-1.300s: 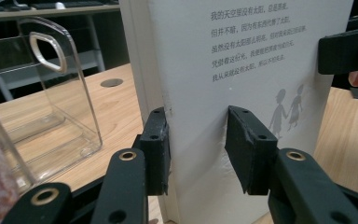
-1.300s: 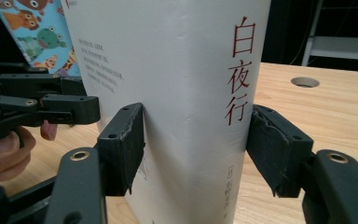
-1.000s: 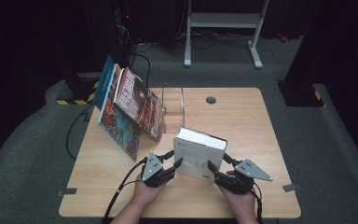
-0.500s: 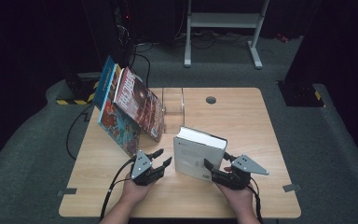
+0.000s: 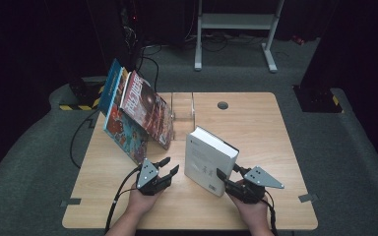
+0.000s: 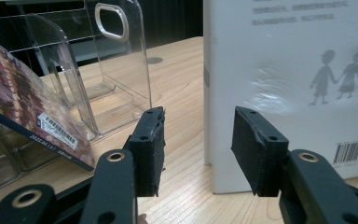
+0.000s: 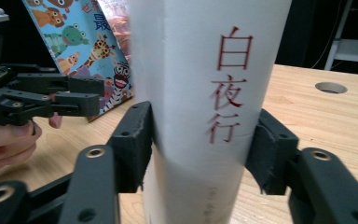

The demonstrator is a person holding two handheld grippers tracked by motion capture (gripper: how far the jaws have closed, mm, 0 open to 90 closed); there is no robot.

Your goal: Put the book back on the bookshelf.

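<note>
The thick white hardcover book (image 5: 210,160) stands upright on the wooden desk (image 5: 256,123). The right tongs (image 5: 229,176), just closing, clamp its spine. The left tongs (image 5: 170,165) hang half-open, empty, beside its cover.

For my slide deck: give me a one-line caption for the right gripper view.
Right gripper clamps the spine of an upright white book, picture books leaning behind.

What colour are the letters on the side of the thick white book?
Red, on the white book's spine. The right gripper view shows them best.
</note>
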